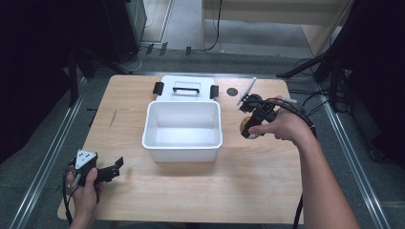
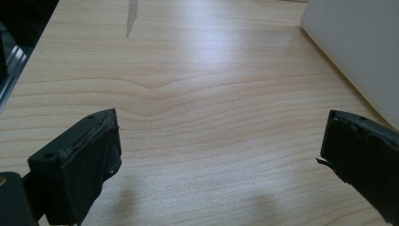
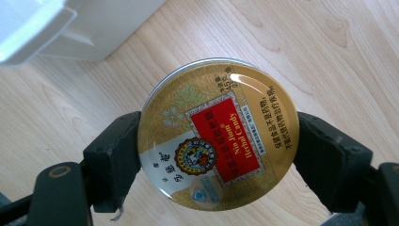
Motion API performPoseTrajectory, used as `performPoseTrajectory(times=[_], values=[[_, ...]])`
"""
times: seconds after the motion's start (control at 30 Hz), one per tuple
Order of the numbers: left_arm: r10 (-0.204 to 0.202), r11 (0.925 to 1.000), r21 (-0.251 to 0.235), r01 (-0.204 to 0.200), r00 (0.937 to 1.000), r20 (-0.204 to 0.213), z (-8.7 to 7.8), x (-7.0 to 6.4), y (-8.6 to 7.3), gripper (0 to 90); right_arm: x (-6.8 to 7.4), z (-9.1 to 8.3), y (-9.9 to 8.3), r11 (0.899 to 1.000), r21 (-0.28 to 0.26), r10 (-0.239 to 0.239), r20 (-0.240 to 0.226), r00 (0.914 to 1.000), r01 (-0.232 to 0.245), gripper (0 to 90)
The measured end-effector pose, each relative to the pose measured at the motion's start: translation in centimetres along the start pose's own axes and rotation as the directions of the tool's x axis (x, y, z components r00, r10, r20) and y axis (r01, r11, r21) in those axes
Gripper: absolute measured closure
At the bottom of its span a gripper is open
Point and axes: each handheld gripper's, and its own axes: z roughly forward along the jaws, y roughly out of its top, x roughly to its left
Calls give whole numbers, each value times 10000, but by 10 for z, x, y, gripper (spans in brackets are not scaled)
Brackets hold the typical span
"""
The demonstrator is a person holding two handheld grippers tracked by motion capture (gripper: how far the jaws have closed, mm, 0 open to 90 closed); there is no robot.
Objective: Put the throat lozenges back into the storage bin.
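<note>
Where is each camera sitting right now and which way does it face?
High view: above the person's side, looking forward and down on the table; both forearms, left gripper, right gripper.
Left gripper view: rides the left gripper, looking along its open jaws at bare wood and the white bin.
Right gripper view: rides the right gripper, looking down on the candy tin clamped between its jaws.
Shared: the white bin appears in all three.

white box [image 3: 56,28] cut off at edge

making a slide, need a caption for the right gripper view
Right claw grips a round gold candy tin by its rim above the wooden table, near the white bin.
</note>
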Motion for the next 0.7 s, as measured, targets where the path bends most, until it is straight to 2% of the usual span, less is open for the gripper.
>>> performPoseTrajectory(times=[0.27,0.47,0.7], values=[[-37,10000,-18,37,10000,-2,0,0,0,0,3,-7,11,9999,33,-104,-28,9999,104,207],[-30,10000,-25,30,10000,15,0,0,0,0,5,-9,19,9993,16,-382,-68,9992,382,207],[-12,10000,-8,12,10000,29,0,0,0,0,7,-12,26,9991,-18,-417,-71,9991,417,207]])
